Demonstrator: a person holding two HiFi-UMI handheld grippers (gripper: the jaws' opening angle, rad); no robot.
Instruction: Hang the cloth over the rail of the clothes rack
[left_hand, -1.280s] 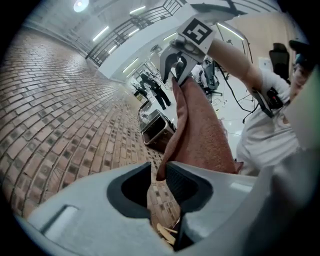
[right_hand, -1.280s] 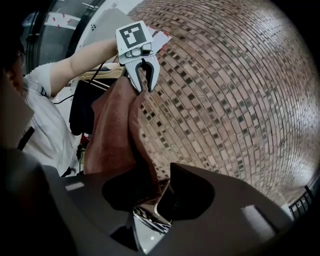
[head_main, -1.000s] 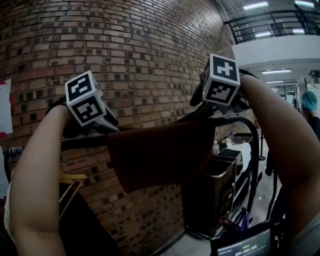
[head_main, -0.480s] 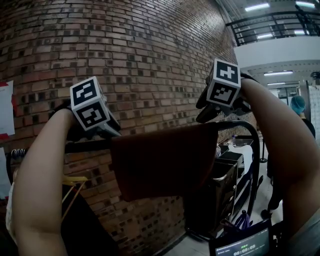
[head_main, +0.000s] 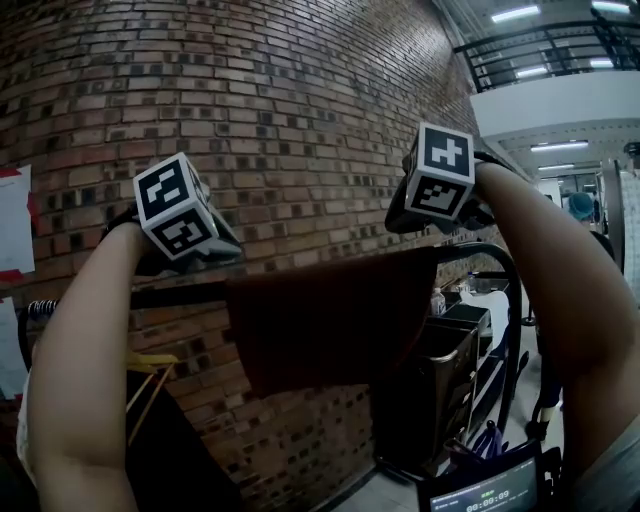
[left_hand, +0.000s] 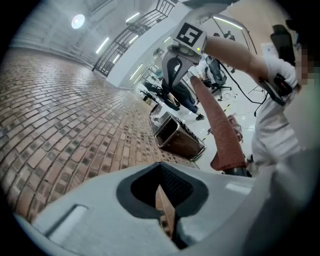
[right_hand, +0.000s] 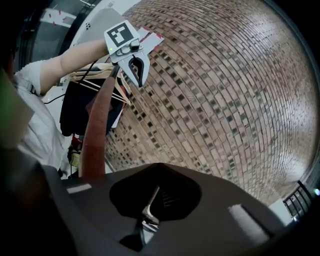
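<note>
A rust-brown cloth hangs draped over the black rail of the clothes rack, in front of a brick wall. My left gripper is just above the rail, left of the cloth and clear of it. My right gripper hovers above the cloth's right top corner, also clear. Both have their jaws closed together with nothing between them. The left gripper view shows the cloth edge-on below the right gripper. In the right gripper view the cloth hangs below the left gripper.
Wooden hangers carrying a dark garment hang on the rail at the left. A black cart with bins stands beyond the rail's curved right end. A small screen sits at the bottom right. A person stands far off.
Both grippers have let go of the cloth's top corners, risen slightly off the rail and shut empty. The cloth now hangs on the rail by itself.
</note>
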